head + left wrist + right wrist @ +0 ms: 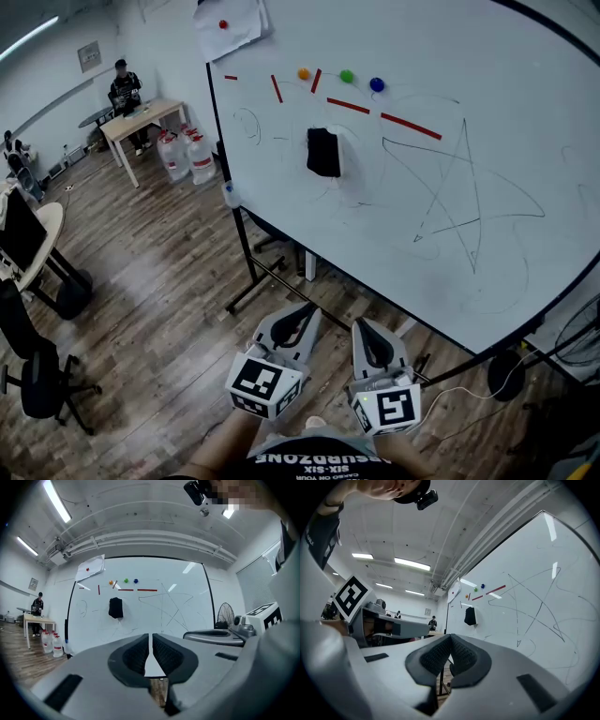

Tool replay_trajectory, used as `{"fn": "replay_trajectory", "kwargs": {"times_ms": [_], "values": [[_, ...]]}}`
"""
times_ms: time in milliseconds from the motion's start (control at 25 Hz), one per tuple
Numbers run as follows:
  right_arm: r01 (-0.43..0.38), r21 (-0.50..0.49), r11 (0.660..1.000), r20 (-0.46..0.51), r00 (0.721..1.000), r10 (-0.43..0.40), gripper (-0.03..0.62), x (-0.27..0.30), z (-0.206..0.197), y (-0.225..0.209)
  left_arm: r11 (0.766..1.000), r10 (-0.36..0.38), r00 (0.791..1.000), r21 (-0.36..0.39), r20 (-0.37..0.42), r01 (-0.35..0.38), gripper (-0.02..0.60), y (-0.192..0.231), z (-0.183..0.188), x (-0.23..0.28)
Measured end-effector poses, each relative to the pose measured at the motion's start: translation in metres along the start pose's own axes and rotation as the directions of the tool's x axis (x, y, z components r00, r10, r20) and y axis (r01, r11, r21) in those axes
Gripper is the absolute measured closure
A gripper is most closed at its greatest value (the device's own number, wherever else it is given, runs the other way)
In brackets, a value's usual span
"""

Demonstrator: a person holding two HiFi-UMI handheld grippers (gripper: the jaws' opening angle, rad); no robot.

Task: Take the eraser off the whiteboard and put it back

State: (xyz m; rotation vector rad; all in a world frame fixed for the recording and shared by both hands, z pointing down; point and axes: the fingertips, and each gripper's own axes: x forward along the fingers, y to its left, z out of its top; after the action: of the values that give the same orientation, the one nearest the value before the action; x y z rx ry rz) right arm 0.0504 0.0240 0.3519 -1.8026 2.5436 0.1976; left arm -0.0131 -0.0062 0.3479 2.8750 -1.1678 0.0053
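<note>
L gripper (302,314) & R gripper (371,330) both closed, empty, side by side. Eraser (323,152) sits on whiteboard (469,281) at my 12 o'clock, well apart, near board's left edge. Open floor (159,272) at 9 o'clock.

The whiteboard (450,169) is cut off by the head view's top and right edges. The paper sheet (246,30) at its upper left corner is cropped at the top. The fan (583,330) below its right end is half cut off. What is held by the person (125,89) far left of it cannot be told.
</note>
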Motion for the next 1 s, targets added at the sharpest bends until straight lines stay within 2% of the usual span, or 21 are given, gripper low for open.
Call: {"fn": "replay_trajectory", "kwargs": {"times_ms": [240, 600, 680, 800, 1000], "values": [[-0.03, 0.003, 1.0, -0.005, 1.0, 0.03, 0.595, 0.014, -0.009, -0.019, 1.0, 0.014, 0.999, 0.022, 0.03, -0.014, 0.569, 0.01, 0.012, 0.027], [-0.088, -0.006, 0.996, -0.012, 0.996, 0.088, 0.595, 0.022, -0.019, -0.04, 0.994, 0.093, 0.994, 0.044, 0.052, -0.096, 0.541, 0.028, 0.025, 0.054], [-0.098, -0.004, 0.995, -0.016, 0.995, 0.098, 0.595, 0.022, -0.021, -0.041, 0.996, 0.084, 0.995, 0.033, 0.053, -0.086, 0.502, 0.028, 0.025, 0.058], [-0.111, -0.001, 0.994, -0.017, 0.994, 0.111, 0.595, 0.024, -0.025, -0.043, 0.998, 0.057, 0.996, 0.016, 0.064, -0.058, 0.412, 0.027, 0.027, 0.064], [-0.116, 0.009, 0.993, -0.019, 0.993, 0.116, 0.595, 0.028, -0.026, -0.048, 0.997, 0.073, 0.995, 0.01, 0.066, -0.073, 0.351, 0.035, 0.032, 0.076]]}}
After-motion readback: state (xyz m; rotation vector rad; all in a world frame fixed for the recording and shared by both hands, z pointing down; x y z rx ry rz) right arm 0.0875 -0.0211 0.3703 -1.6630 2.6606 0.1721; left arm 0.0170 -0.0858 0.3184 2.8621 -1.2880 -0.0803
